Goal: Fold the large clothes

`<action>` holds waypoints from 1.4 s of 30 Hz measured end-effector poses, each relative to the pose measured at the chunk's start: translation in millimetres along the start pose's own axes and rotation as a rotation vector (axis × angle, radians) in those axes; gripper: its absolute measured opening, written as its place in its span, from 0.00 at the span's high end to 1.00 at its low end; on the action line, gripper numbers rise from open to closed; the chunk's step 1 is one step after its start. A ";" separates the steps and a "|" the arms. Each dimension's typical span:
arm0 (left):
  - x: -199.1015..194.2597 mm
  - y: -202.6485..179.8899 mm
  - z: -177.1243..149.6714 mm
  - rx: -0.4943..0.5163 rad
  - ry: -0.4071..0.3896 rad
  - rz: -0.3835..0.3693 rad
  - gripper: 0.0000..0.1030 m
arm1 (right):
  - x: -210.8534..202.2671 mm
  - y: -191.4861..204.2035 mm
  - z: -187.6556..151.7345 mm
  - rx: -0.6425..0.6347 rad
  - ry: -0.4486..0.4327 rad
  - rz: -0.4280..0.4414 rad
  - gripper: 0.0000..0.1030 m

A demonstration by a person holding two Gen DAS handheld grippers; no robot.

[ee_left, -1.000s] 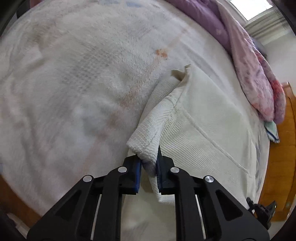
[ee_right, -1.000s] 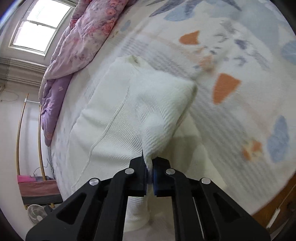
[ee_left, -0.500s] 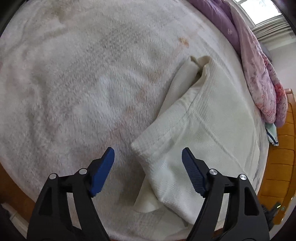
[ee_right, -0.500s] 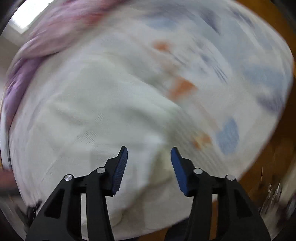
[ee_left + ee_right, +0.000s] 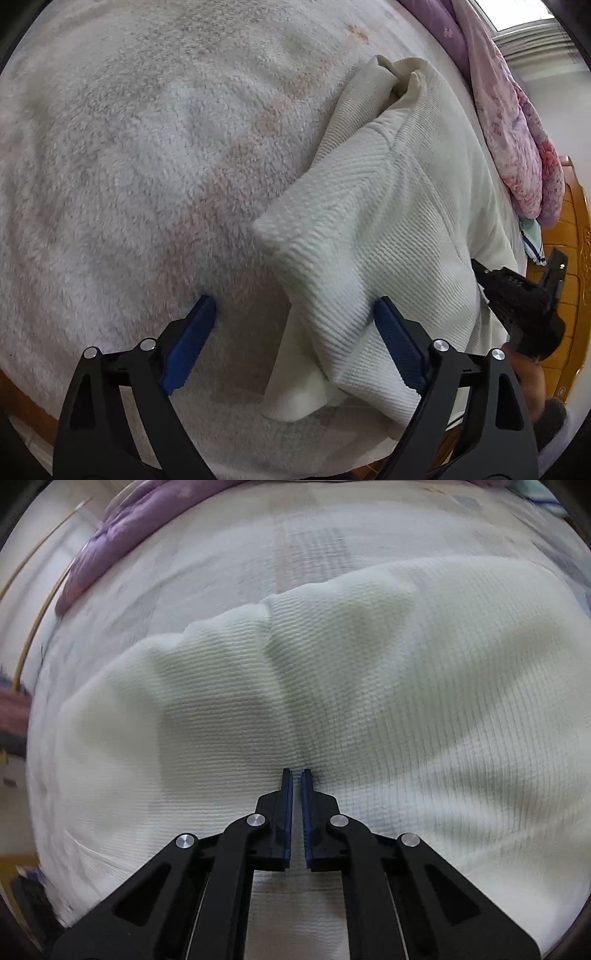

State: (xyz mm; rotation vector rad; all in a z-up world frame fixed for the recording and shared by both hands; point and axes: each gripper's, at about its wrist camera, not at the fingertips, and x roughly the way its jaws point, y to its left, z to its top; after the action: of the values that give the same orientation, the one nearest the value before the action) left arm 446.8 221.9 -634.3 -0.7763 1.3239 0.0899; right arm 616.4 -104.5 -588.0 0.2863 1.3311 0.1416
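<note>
2 tools | L tool (image 5: 291, 328) spread wide over white garment (image 5: 388, 229) | R tool (image 5: 296, 775) pads nearly together, empty | no legible text

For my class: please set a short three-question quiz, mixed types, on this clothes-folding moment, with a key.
1. True or false: the left tongs are clamped on the white garment.
2. Which lies along the bed's far edge? A) a purple floral quilt B) a black backpack C) a stack of books
3. Fill in: the right tongs are nearly ____, tips at the garment.

Key: 1 false, they stand wide open; 2 A; 3 shut.
</note>
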 end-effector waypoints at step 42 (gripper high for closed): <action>-27.7 -50.5 34.2 0.060 0.237 -0.218 0.87 | -31.6 152.3 -171.1 -0.616 -0.079 0.113 0.54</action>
State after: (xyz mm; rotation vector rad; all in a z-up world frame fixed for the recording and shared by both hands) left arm 491.7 213.0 -585.4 -0.8958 1.4487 -0.2205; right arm 452.3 54.1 -550.7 -0.1550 1.1317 0.6146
